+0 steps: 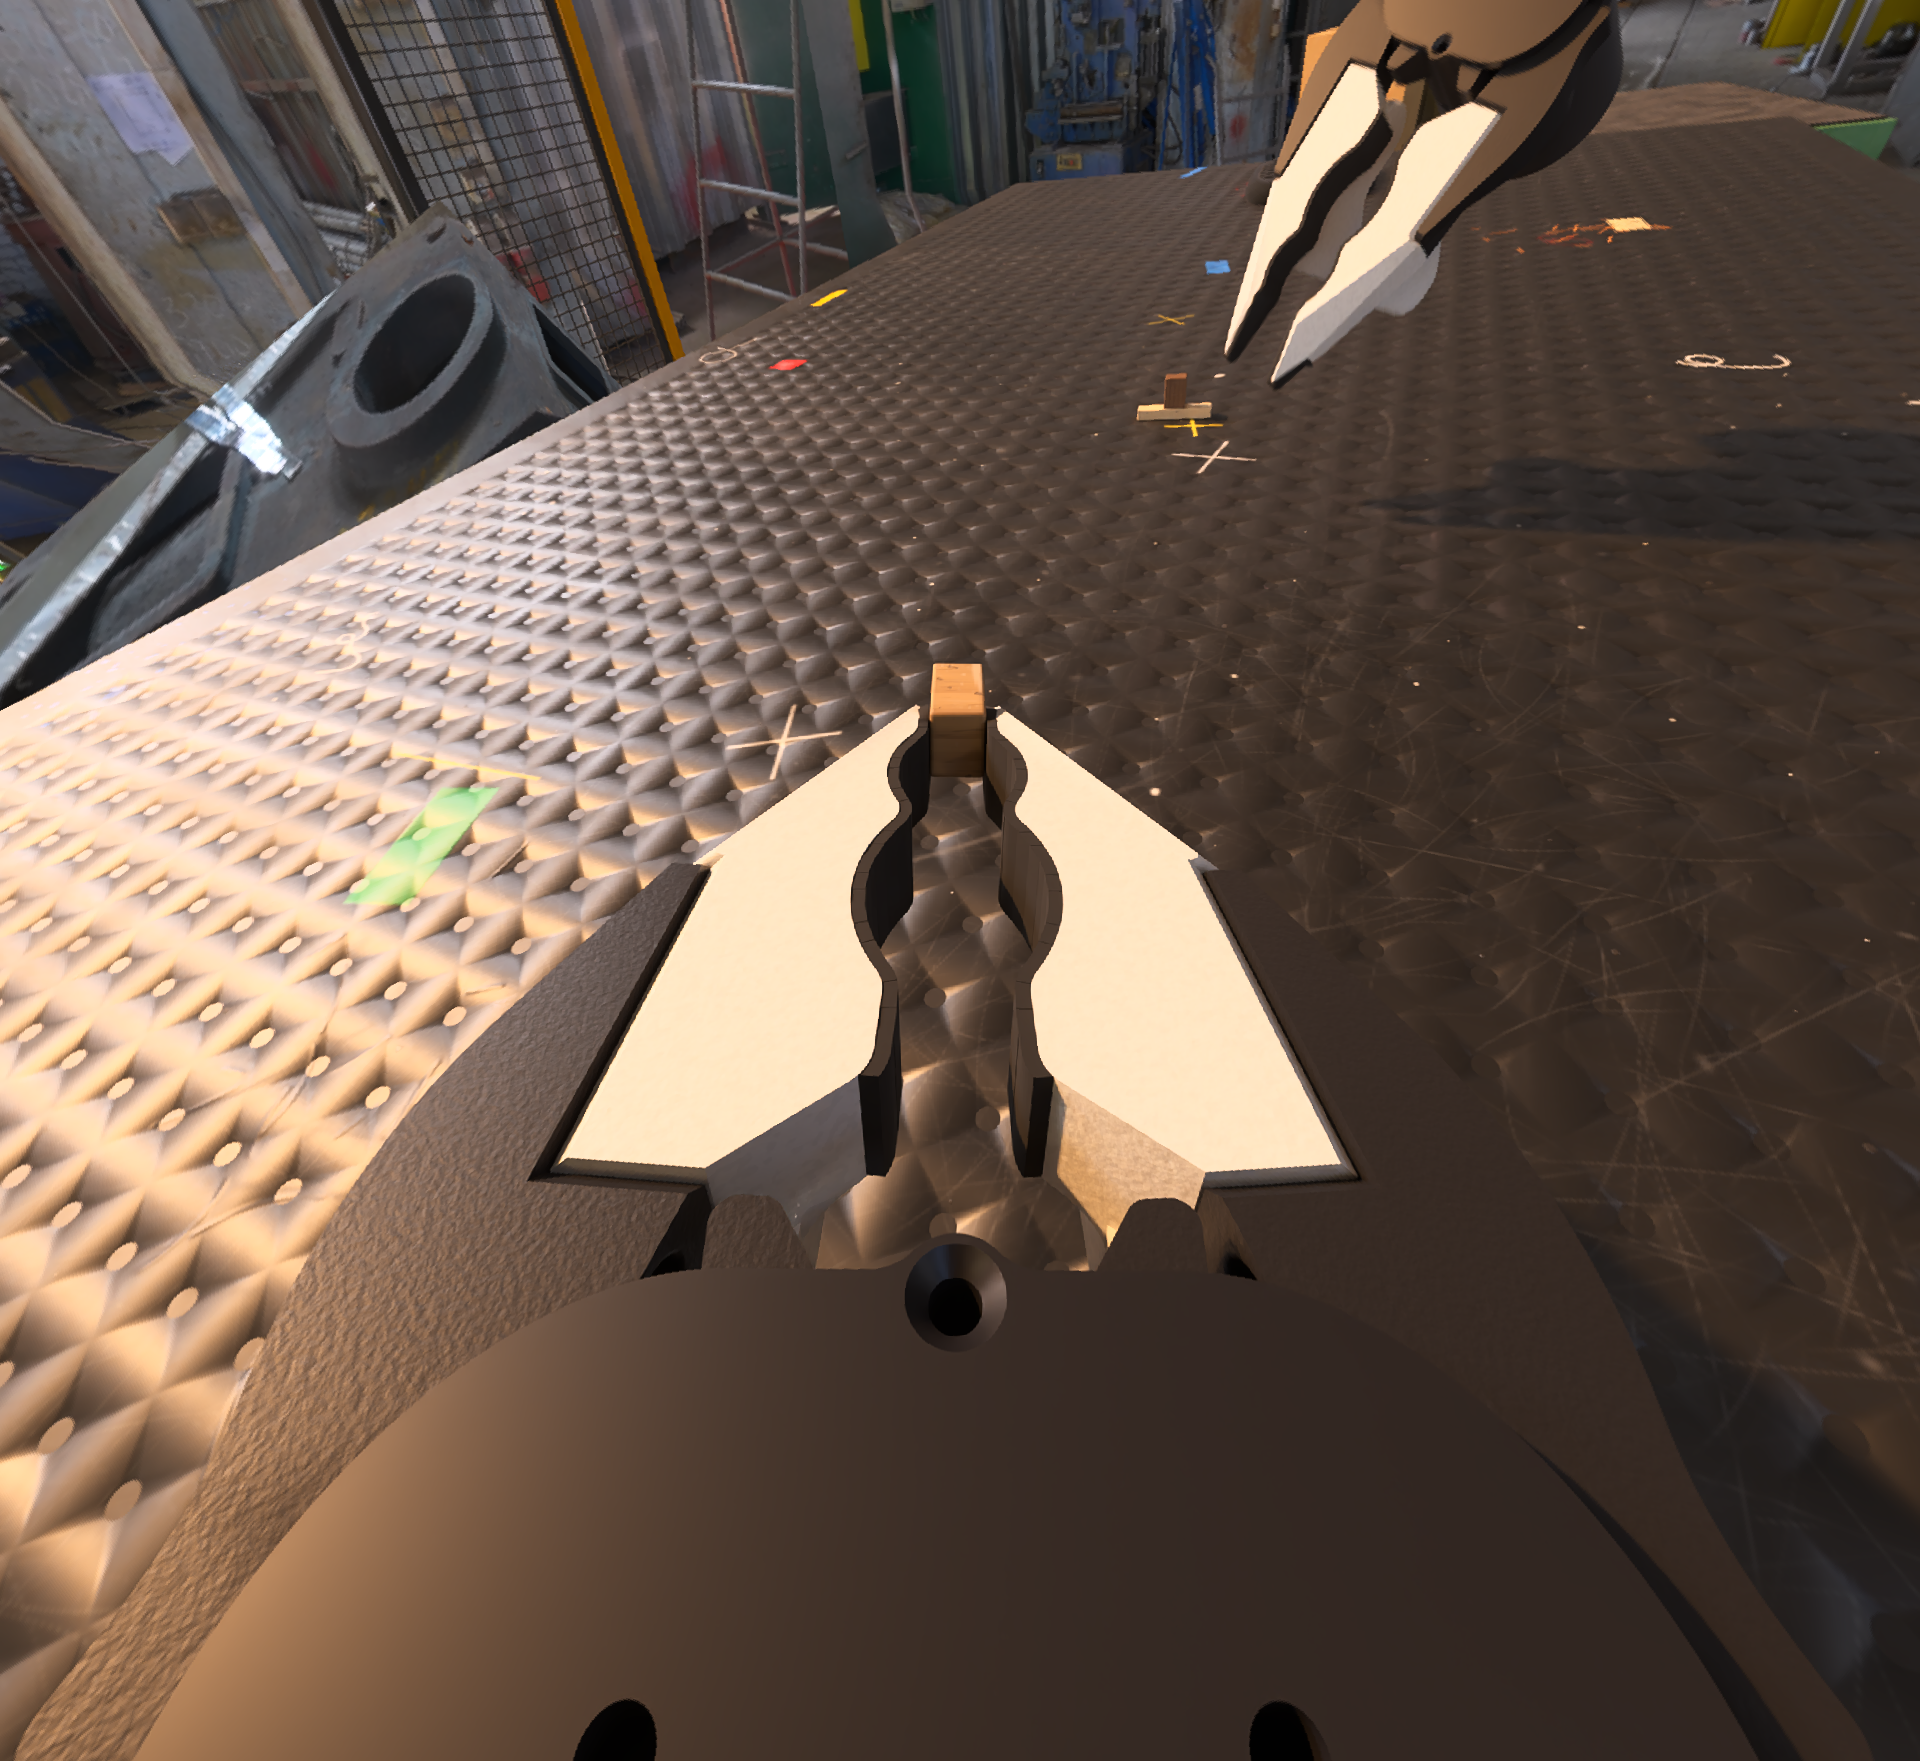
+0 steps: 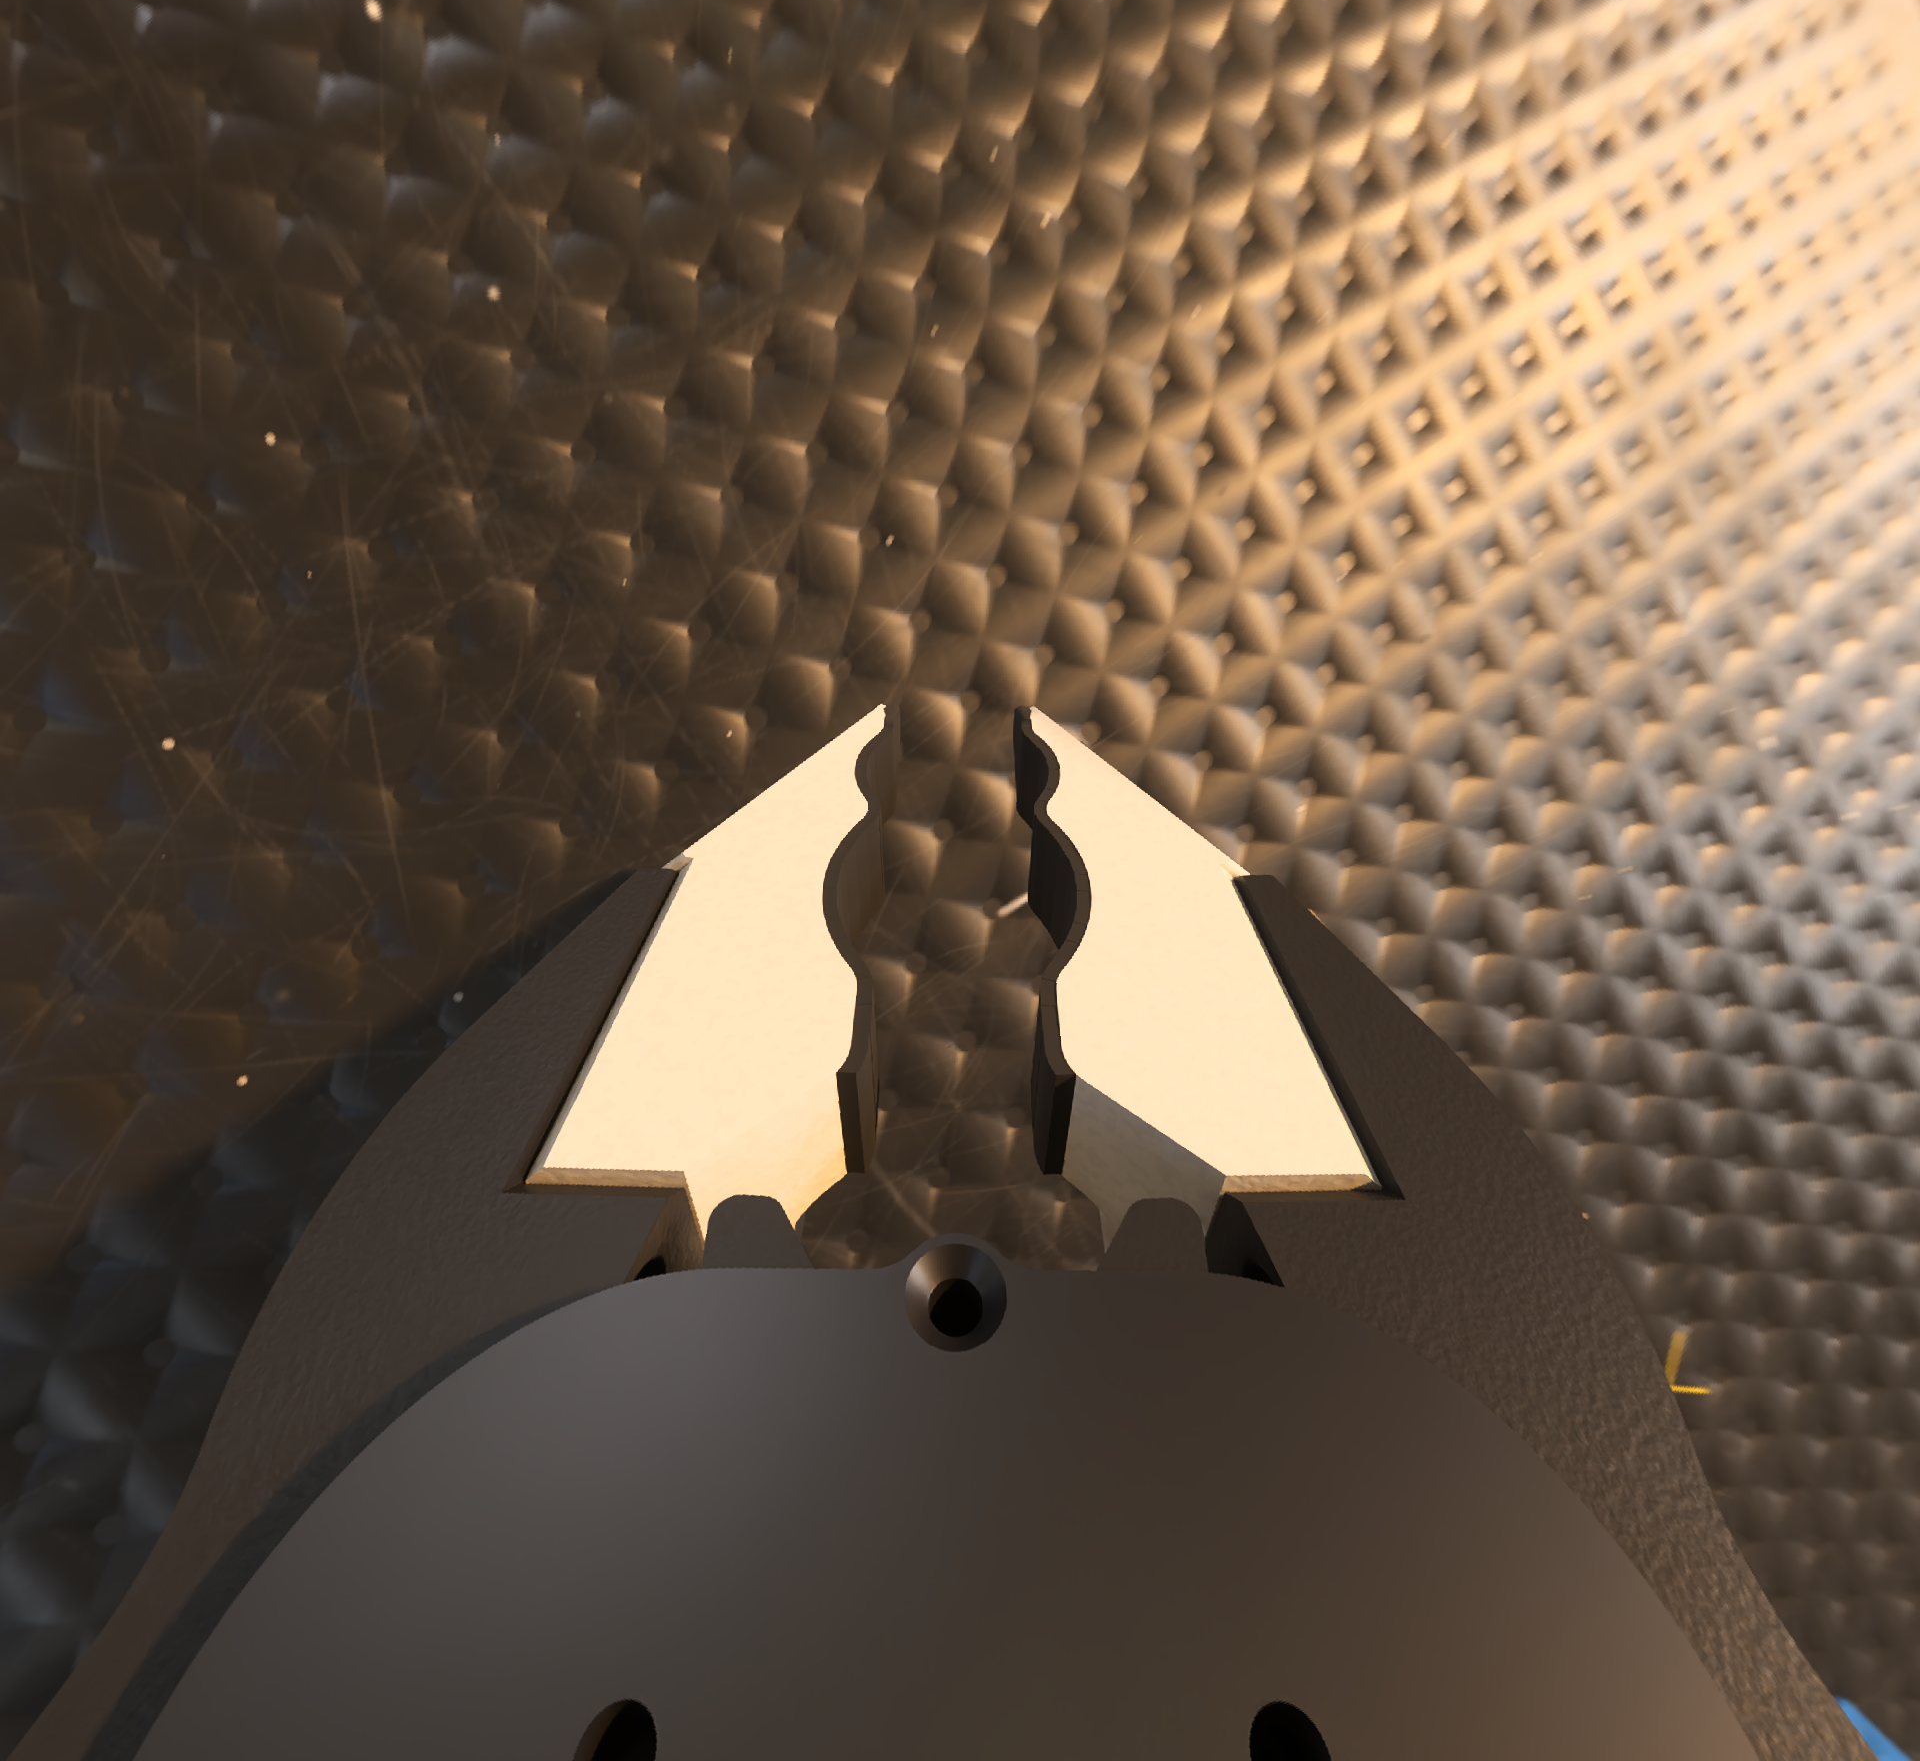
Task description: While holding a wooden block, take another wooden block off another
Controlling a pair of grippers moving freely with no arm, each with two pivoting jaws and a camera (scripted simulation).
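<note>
Where the studded metal desk (image 1: 1039, 506) fills both views, it carries scratches, chalk crosses and scraps of coloured tape, with a green strip (image 1: 421, 844) toward the left. Left gripper (image 1: 958, 719) sits low over the desk, fingers pinched on a light wooden block (image 1: 957, 719) that stands up between the tips. Right gripper (image 1: 1252, 366), seen farther off from the left wrist view, hangs tips-down above the desk; its own view shows it (image 2: 951, 719) spread with nothing between the fingers. Just beside its tips, a small dark block (image 1: 1175, 390) stands upright on a flat pale block (image 1: 1172, 411).
</note>
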